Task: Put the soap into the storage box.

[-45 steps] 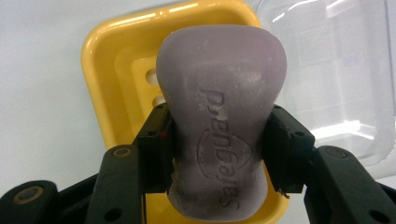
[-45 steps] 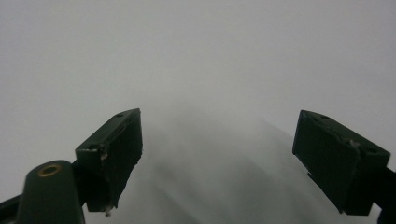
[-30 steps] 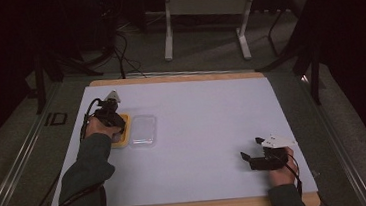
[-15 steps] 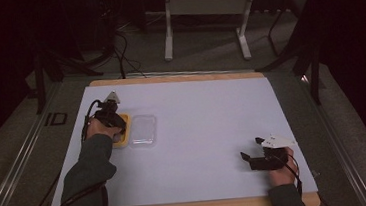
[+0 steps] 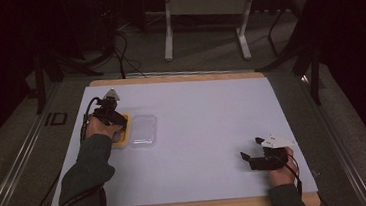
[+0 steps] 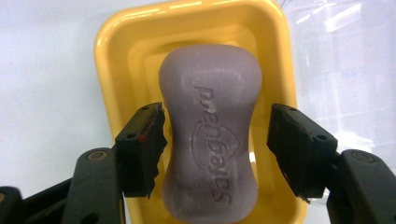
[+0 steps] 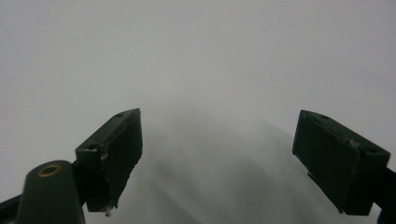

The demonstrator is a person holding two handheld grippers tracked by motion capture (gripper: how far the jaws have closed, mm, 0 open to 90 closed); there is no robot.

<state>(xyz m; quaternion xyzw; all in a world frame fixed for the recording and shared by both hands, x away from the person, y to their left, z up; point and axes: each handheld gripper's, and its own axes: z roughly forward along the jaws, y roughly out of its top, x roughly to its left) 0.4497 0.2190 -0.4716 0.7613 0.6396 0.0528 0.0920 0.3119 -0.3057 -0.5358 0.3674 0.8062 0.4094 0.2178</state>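
A purple soap bar (image 6: 211, 140) stamped "Safeguard" lies in a yellow dish (image 6: 122, 56). My left gripper (image 6: 215, 149) straddles the bar's waist. Its jaws have just been opening, and both pads (image 6: 142, 149) stand slightly off the soap's sides. From above, the left gripper (image 5: 118, 129) points down over the yellow dish (image 5: 124, 141) at the table's left. Near the front right, my right gripper (image 5: 250, 158) lies low over the white table top, open with nothing between its fingers. Its own view has the right gripper (image 7: 217, 154) over bare white surface.
A clear plastic lid (image 5: 142, 131) lies right beside the yellow dish, on its right. The white table top (image 5: 207, 116) has a wooden rim at front and back. Cables and a metal stand are on the floor beyond the far edge.
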